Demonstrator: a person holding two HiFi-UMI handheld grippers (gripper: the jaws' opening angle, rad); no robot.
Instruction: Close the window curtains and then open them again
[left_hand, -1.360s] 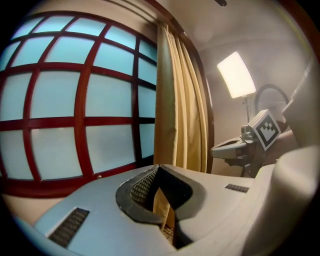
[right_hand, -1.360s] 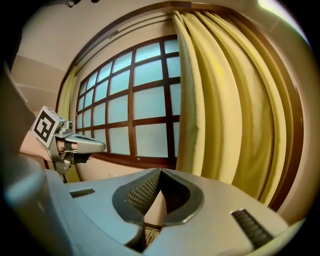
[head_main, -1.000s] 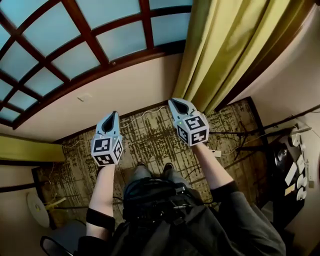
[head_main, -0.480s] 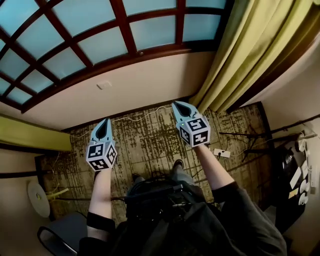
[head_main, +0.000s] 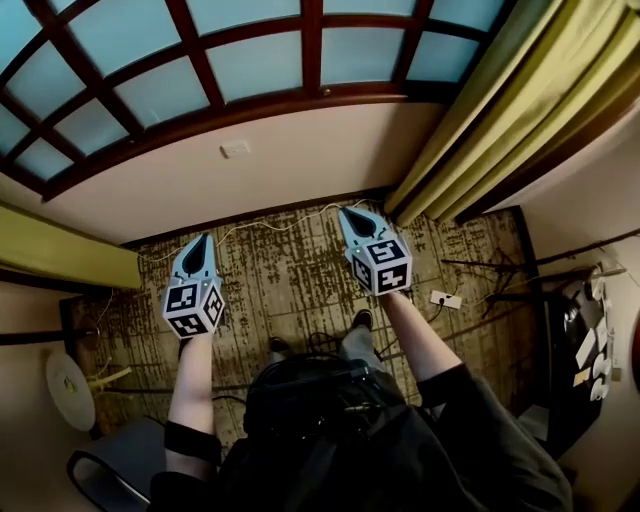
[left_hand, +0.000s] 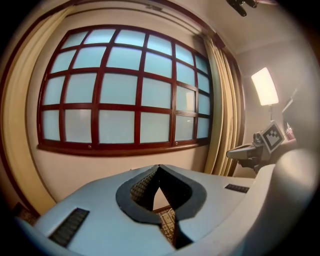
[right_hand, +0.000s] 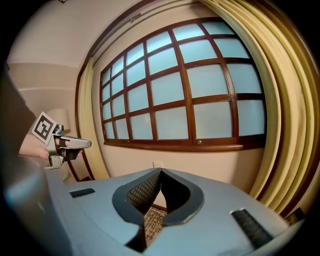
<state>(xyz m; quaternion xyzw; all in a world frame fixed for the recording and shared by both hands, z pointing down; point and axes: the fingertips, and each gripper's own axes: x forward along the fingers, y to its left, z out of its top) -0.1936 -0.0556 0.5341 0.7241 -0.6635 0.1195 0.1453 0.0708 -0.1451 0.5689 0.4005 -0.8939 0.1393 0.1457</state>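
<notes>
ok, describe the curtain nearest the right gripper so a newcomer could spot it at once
Find the wide window with the dark red grid frame. At its right end hangs a yellow-green curtain, gathered in thick folds down to the patterned carpet, just beyond the right gripper. The other curtain is at the window's far left end.

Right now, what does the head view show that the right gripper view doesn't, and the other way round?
Only the head view: the person's shoes, a dark chair and a small white box on the floor.

Only the right gripper view: the window's top edge, and the right gripper up close, its jaws shut with nothing between them.

Both: the wooden-framed window, the left curtain and right curtain gathered at the sides, and the left gripper.
</notes>
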